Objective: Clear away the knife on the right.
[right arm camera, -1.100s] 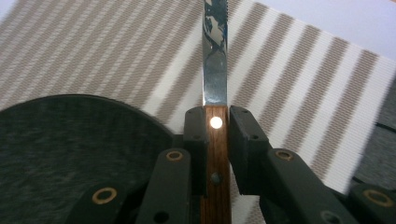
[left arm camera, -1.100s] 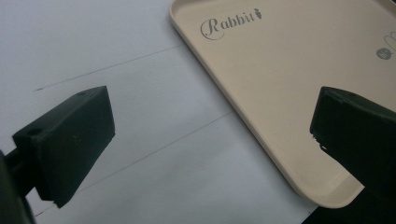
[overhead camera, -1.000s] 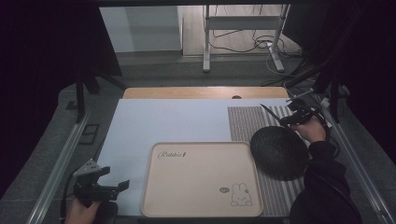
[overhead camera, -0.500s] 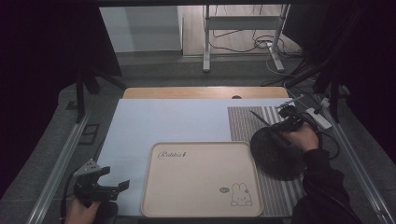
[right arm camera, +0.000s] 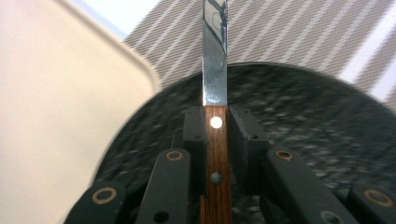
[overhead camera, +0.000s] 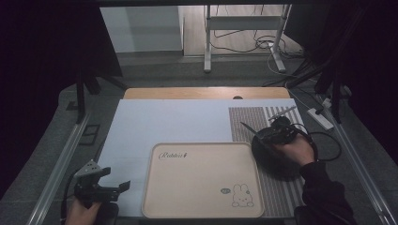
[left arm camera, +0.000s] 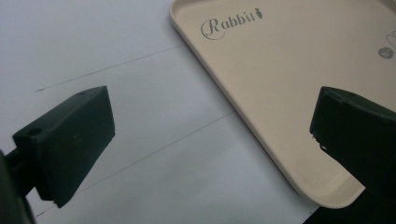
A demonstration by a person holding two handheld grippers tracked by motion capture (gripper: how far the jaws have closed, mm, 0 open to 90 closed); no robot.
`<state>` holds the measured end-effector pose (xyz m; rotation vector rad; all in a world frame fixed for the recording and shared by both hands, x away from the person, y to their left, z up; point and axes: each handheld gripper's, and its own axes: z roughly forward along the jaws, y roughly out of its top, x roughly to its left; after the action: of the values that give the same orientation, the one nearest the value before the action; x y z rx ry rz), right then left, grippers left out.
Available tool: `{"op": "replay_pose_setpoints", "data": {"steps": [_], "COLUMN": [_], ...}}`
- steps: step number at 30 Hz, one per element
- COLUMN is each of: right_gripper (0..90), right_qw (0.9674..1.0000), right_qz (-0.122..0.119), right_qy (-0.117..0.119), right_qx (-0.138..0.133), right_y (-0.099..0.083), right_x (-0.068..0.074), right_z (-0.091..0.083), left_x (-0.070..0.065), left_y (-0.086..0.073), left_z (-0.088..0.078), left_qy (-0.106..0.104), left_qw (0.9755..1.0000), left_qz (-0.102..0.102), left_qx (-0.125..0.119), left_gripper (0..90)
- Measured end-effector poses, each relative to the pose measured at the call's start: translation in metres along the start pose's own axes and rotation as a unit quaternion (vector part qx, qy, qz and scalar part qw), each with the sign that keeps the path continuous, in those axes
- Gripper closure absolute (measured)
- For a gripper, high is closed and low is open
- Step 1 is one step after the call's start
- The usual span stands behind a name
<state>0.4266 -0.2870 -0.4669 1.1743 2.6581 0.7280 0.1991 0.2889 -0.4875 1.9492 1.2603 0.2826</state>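
From the high view I am looking down on a bench [overhead camera: 141, 93] covered with a pale sheet [overhead camera: 178, 122], a striped mat [overhead camera: 256, 119] lying at its right side. A cream tray [overhead camera: 197, 183] printed with a rabbit is sitting in the near middle, and a dark round plate [overhead camera: 272, 161] is resting on the mat just beside the tray's right edge. My right tool [overhead camera: 272, 133] is hovering over the plate, gripping a knife [overhead camera: 248, 129] whose blade is pointing left and away. My left tool [overhead camera: 110, 185] is hanging near the bench's near left corner. Beyond the bench, grey floor, cables and a metal stand [overhead camera: 244, 37] are showing.

In the left gripper view, my left tool [left arm camera: 210, 140] is standing spread wide over the sheet, the tray's corner [left arm camera: 289, 93] under the right jaw.

In the right gripper view, my right tool [right arm camera: 217, 130] is pinching the knife's wooden handle [right arm camera: 215, 158], the blade [right arm camera: 215, 51] reaching over the speckled plate [right arm camera: 317, 121] toward the mat [right arm camera: 280, 32].
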Motion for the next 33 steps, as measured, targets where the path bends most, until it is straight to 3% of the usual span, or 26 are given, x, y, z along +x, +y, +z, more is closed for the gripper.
{"op": "replay_pose_setpoints", "data": {"steps": [15,33], "right_gripper": [77.3,77.3], "right_qw": [0.9991,0.9958], "right_qz": [-0.032,-0.075], "right_qy": [0.026,0.052], "right_qx": [-0.001,-0.006], "right_y": [-0.008,-0.015], "right_x": [0.053,0.115], "right_z": [0.001,0.0], "left_x": [0.0,0.0], "left_y": [0.0,0.0], "left_z": [0.0,0.0], "left_qy": [0.0,0.001], "left_qw": [1.0,1.0], "left_qz": [0.0,0.001], "left_qx": [0.0,0.0], "left_gripper": [0.0,0.0]}}
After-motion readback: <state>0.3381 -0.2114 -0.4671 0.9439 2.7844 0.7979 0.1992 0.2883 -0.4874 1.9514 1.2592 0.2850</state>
